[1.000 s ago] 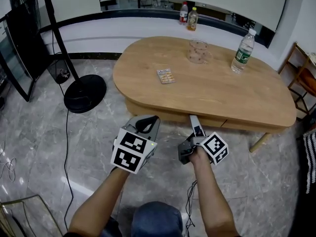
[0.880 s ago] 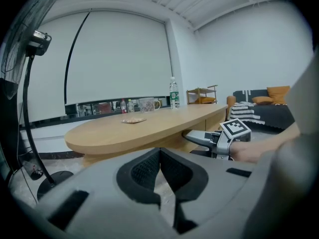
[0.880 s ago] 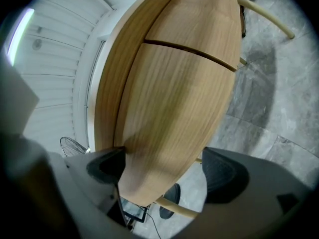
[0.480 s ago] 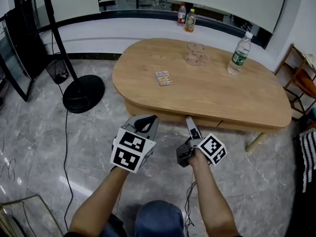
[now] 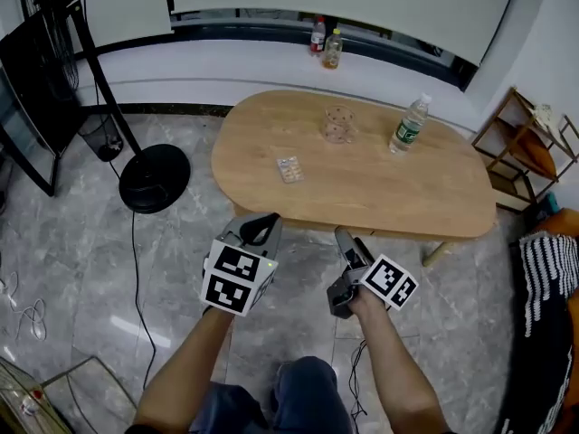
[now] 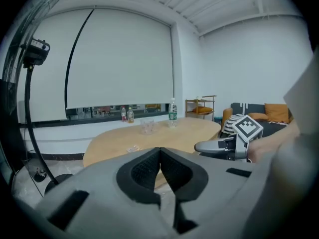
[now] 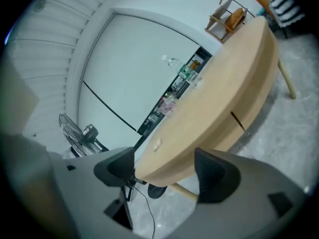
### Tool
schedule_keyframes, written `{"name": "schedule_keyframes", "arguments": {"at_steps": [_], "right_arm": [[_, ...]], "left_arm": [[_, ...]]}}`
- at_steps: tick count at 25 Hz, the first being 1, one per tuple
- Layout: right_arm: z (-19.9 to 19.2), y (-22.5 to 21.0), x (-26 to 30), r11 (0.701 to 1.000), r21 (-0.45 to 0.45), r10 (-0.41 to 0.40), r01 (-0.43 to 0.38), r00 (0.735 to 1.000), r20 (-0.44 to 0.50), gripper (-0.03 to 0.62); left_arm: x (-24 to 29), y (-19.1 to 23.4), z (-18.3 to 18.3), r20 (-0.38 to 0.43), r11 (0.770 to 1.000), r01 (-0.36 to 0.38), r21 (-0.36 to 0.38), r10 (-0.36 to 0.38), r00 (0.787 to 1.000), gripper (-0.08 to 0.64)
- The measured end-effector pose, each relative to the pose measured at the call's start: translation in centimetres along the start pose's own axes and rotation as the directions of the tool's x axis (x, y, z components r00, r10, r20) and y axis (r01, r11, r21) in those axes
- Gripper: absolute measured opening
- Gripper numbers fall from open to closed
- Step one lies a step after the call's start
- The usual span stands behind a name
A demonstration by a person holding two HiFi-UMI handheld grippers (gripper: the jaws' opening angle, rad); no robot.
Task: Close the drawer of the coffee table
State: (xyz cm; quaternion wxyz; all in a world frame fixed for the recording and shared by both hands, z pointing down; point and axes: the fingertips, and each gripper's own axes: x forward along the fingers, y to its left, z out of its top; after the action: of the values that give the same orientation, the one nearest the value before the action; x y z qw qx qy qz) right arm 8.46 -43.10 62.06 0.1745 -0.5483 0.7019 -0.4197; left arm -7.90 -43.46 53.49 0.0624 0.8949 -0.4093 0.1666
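The oval wooden coffee table [image 5: 362,183] stands ahead of me, also visible in the left gripper view as the table [image 6: 149,141]. Its drawer front [image 7: 214,141] looks flush with the skirt; a thin seam shows beside it. My left gripper [image 5: 262,228] hangs short of the near edge, pads pressed together with nothing in them [image 6: 159,156]. My right gripper [image 5: 344,236] is beside it, a little off the table's edge. Its jaws are closing but stand apart, and only the distant table shows between them [image 7: 164,166].
On the table are a water bottle [image 5: 409,123], a glass cup [image 5: 338,125] and a blister pack [image 5: 289,168]. Two bottles [image 5: 326,43] stand on the back ledge. A fan's round base [image 5: 154,177] and cable lie left; a wooden shelf [image 5: 525,143] stands right.
Both grippers have risen and drawn back from the table's near edge. The head view has lifted too, so the table looks smaller and farther.
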Motion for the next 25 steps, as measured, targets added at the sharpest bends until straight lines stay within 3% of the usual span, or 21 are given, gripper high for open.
{"name": "schedule_keyframes", "arguments": {"at_steps": [6, 10, 14, 19, 25], "right_arm": [[7.4, 10.4, -3.8, 0.992, -0.125, -0.005, -0.002, 0.999, -0.052, 0.331], [14.2, 18.8, -5.6, 0.97, -0.242, 0.023, -0.036, 0.998, -0.057, 0.296], [20.3, 26.5, -7.7, 0.917, -0.394, 0.039, -0.056, 0.998, -0.052, 0.234], [25.1, 34.2, -10.2, 0.86, -0.506, 0.047, -0.061, 0.998, -0.041, 0.162], [27.7, 40.7, -13.4, 0.729, -0.682, 0.046, -0.064, 0.998, -0.045, 0.099]], "left_arm": [[-4.1, -0.8, 9.9, -0.026, 1.0, 0.022, -0.004, -0.022, 0.999, 0.002], [-7.1, -1.4, 17.8, -0.028, 0.999, 0.027, 0.029, -0.027, 0.999, 0.002], [-9.3, -1.6, 24.9, -0.023, 0.999, 0.011, 0.032, -0.011, 1.0, 0.002], [-12.2, -1.6, 32.5, 0.001, 0.999, -0.029, 0.03, 0.029, 1.0, 0.002], [-15.8, -2.2, 37.0, 0.014, 0.997, -0.058, 0.051, 0.057, 0.998, 0.002]]}}
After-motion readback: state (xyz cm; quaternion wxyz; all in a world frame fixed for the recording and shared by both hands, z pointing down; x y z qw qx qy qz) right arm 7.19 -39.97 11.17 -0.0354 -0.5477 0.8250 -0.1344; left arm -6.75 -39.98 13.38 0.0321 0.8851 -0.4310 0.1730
